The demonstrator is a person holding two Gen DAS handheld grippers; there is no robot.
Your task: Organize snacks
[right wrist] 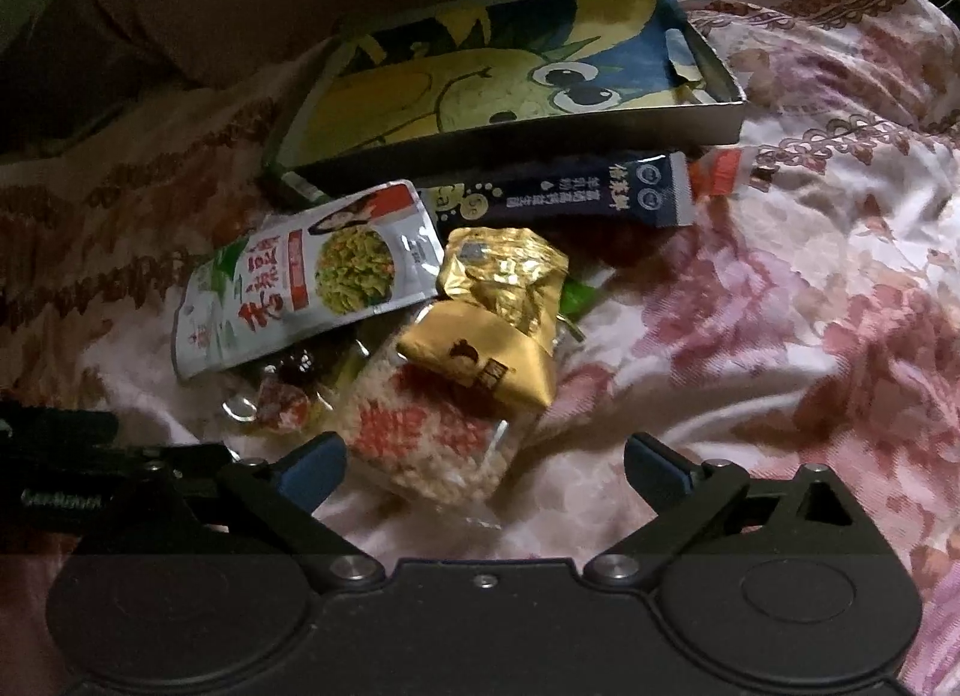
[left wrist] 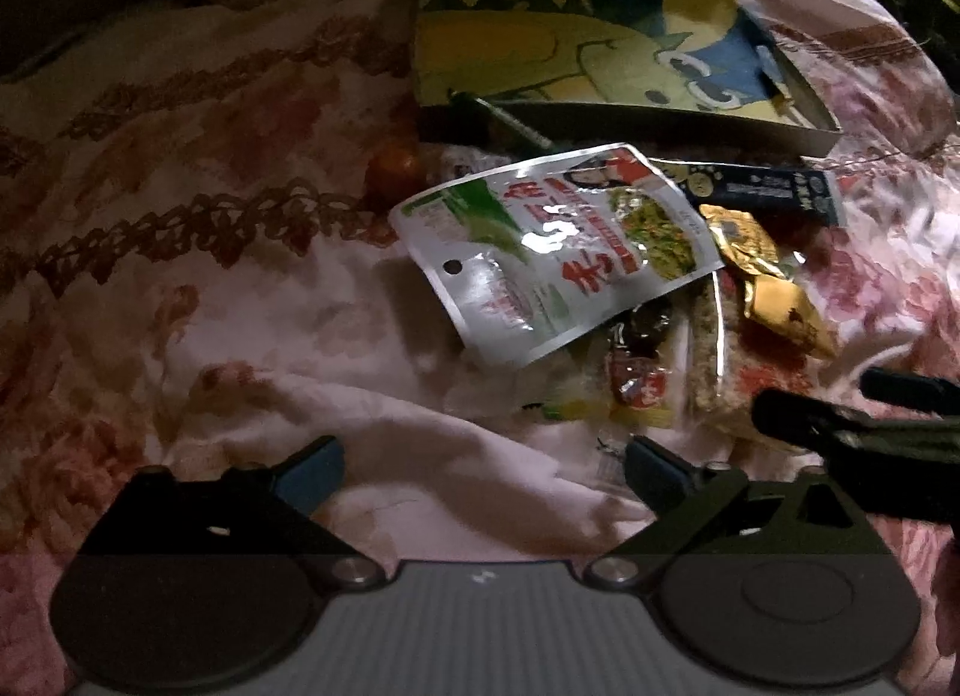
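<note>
**Snacks heaped on a floral bedspread below a shallow box**

Snacks lie in a loose pile on the bedspread (right wrist: 780,288), just below the cartoon-printed box (right wrist: 510,78). A white-and-green pouch (right wrist: 306,276) rests on top at the left, a dark blue stick packet (right wrist: 576,189) lies against the box wall, and two gold packets (right wrist: 498,324) overlap a clear bag of puffed rice cake (right wrist: 432,444). Small red-wrapped sweets (right wrist: 282,402) are half buried under the pouch and hard to make out. The right gripper (right wrist: 485,471) hovers with jaws apart, the rice cake bag's end between them, untouched. The left gripper (left wrist: 485,471) hangs beside the pile, jaws spread over bare cloth. Dim light blurs the far background.
</note>
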